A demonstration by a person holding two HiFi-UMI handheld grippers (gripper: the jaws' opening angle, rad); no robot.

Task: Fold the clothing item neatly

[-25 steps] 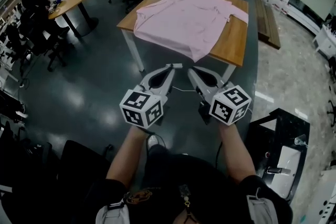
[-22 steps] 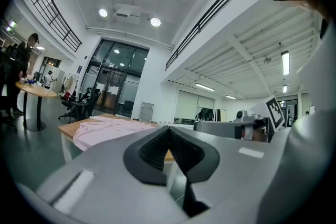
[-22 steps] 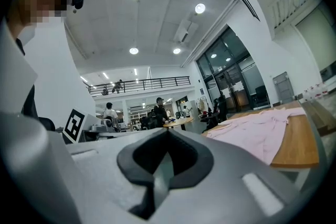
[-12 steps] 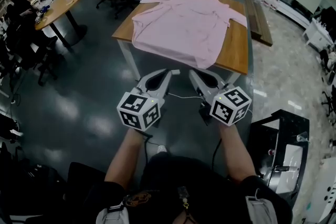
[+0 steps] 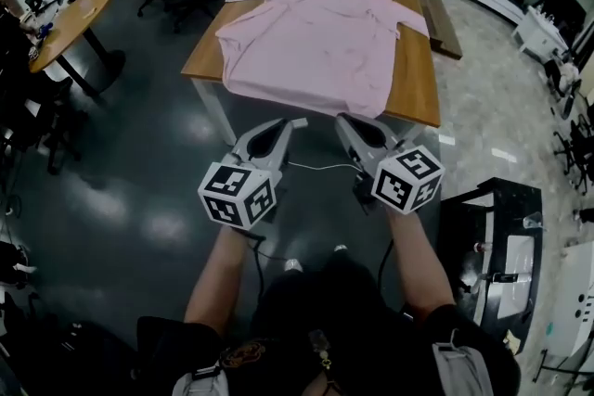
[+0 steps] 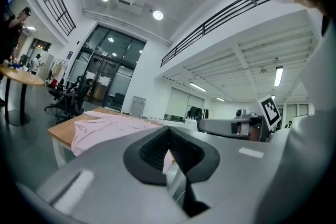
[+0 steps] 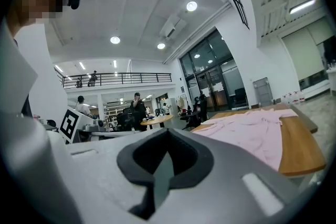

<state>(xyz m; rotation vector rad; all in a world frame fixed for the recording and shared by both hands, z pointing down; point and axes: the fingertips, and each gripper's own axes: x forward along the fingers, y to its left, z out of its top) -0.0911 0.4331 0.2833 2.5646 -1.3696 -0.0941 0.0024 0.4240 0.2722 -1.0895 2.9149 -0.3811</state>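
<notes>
Facing pink shirt (image 5: pixel 311 37), left tool (image 5: pixel 297 121), right tool (image 5: pixel 341 118) are closed; head view alone shows it whole.

Pink long-sleeved shirt (image 5: pixel 316 42), unfolded.
It lies spread flat on a wooden table (image 5: pixel 419 79), ahead of the left gripper (image 5: pixel 299 121) and right gripper (image 5: pixel 342 118), apart from both, hem overhanging the near edge.

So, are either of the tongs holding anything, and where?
Nothing held: left tongs and right tongs are shut, empty, short of the pink shirt on the table.
</notes>
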